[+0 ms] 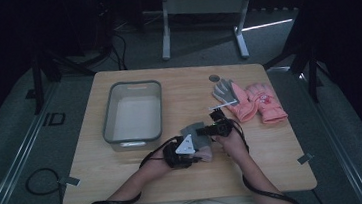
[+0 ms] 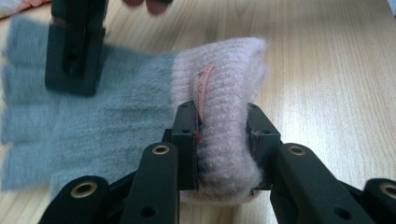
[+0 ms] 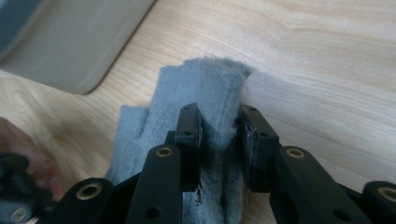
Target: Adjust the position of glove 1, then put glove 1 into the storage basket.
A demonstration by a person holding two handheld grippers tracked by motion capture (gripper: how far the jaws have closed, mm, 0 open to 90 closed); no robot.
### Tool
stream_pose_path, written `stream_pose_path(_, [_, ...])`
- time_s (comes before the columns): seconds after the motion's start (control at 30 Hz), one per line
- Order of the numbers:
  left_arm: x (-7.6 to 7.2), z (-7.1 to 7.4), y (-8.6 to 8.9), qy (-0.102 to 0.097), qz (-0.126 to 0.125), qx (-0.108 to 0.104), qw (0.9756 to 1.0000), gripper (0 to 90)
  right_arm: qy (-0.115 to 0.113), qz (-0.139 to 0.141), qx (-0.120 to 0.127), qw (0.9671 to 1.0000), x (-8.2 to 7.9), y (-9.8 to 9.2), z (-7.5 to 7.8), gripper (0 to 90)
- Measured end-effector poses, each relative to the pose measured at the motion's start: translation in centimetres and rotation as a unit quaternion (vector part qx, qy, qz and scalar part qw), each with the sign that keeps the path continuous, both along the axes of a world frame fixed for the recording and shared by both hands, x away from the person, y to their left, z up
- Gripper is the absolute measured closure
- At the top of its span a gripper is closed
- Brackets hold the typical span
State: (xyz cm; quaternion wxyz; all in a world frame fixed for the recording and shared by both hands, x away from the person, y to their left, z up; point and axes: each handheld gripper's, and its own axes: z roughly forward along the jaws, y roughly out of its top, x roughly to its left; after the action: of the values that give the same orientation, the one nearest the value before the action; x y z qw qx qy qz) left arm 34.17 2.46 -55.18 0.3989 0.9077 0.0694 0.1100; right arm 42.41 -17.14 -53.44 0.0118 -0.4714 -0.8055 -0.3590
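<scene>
The left hand-held gripper was clenched on the pale pink ribbed cuff of a soft grey knitted glove, the wool bulging between its pads beside a small sewn-in label. The right hand-held gripper was pinched shut on a raised fold of the same glove's grey finger end. Stretched between the two, the glove lay just in front of the grey rectangular plastic tub, toward the person's side of the light wooden counter. It looked light, limp and a little stretchy, so I judged it would sag and slide unless gripped deep; the thick doubled cuff seemed the surest hold. Right of the tub, well apart, lay a grey-palmed work glove and a pair of pink padded mittens.
</scene>
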Motion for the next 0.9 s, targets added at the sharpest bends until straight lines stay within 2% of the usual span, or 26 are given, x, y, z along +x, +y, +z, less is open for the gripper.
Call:
stream_pose_path(0.1, [-0.1, 0.9, -0.3, -0.009, -0.006, 0.016, 0.9998, 70.4, -0.016, 0.003, -0.004, 0.9999, -0.4, -0.1, 0.9, 71.7])
stream_pose_path(0.3, [0.0, 3.5, -0.3, -0.024, -0.017, 0.016, 0.9994, 70.2, -0.046, 0.000, 0.005, 0.9989, -1.2, -0.5, 3.2, 71.9])
stream_pose_path(0.43, [0.1, 5.2, -0.4, -0.042, -0.021, 0.026, 0.9985, 70.2, -0.065, 0.000, 0.013, 0.9978, -1.4, -0.7, 5.0, 72.2])
stream_pose_path(0.67, [0.9, 8.1, 0.2, -0.066, -0.032, 0.049, 0.9961, 70.1, -0.087, -0.005, 0.022, 0.9960, -1.0, -0.4, 7.2, 72.4])
stream_pose_path(0.9, [1.8, 10.4, 1.6, -0.086, -0.036, 0.070, 0.9932, 70.1, -0.105, 0.002, 0.031, 0.9940, 0.1, 1.0, 9.3, 72.4])
